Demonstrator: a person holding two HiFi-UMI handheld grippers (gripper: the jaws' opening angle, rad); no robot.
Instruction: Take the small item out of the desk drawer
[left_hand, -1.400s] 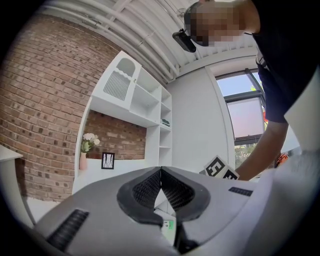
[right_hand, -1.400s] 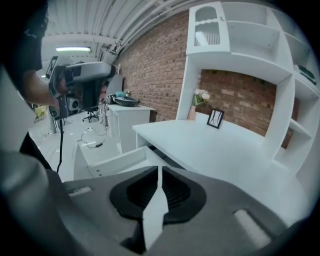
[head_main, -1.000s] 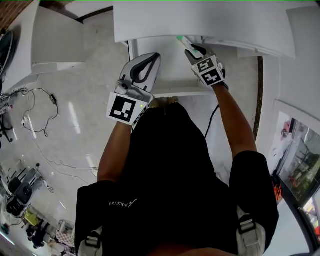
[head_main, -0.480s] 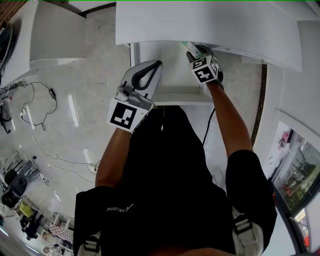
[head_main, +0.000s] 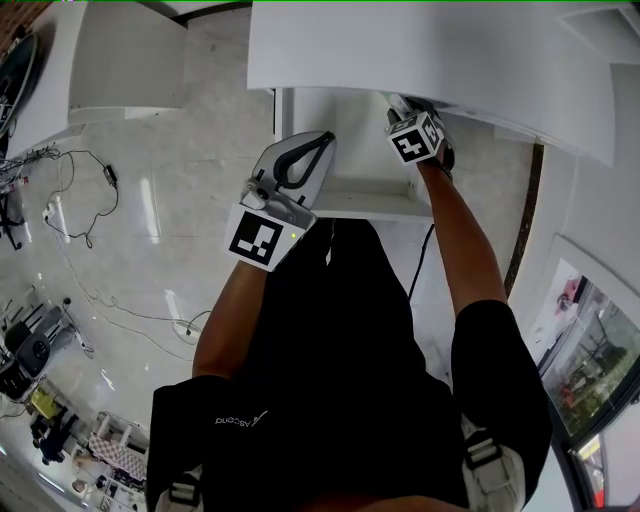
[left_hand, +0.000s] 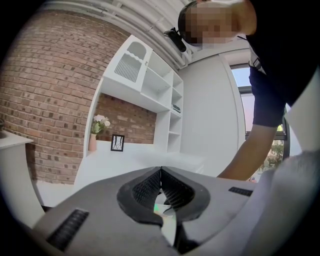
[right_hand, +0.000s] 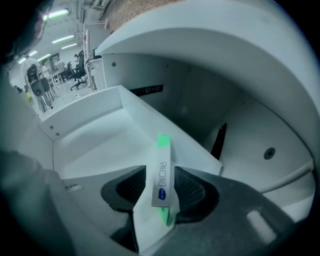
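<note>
A slim white packet with green ends (right_hand: 162, 172) stands upright between the jaws of my right gripper (right_hand: 161, 192). Those jaws are opening, and a gap shows beside the packet. Under it is the open white drawer (right_hand: 95, 137), reaching in beneath the desk top (right_hand: 210, 45). In the head view my right gripper (head_main: 398, 104) reaches into the back of the drawer (head_main: 365, 204), its tips partly hidden under the desk top (head_main: 430, 45). My left gripper (head_main: 325, 141) hovers over the drawer's left side, shut and empty. In its own view the left gripper (left_hand: 161, 171) points up at shelves.
A second white desk (head_main: 120, 60) stands at the upper left. Loose cables (head_main: 70, 190) lie on the glossy floor to the left. A dark strip (head_main: 522, 215) runs down the floor on the right. The person's body fills the middle foreground.
My right gripper has carried the packet farther back into the drawer, under the desk top's edge. The left gripper has barely moved.
</note>
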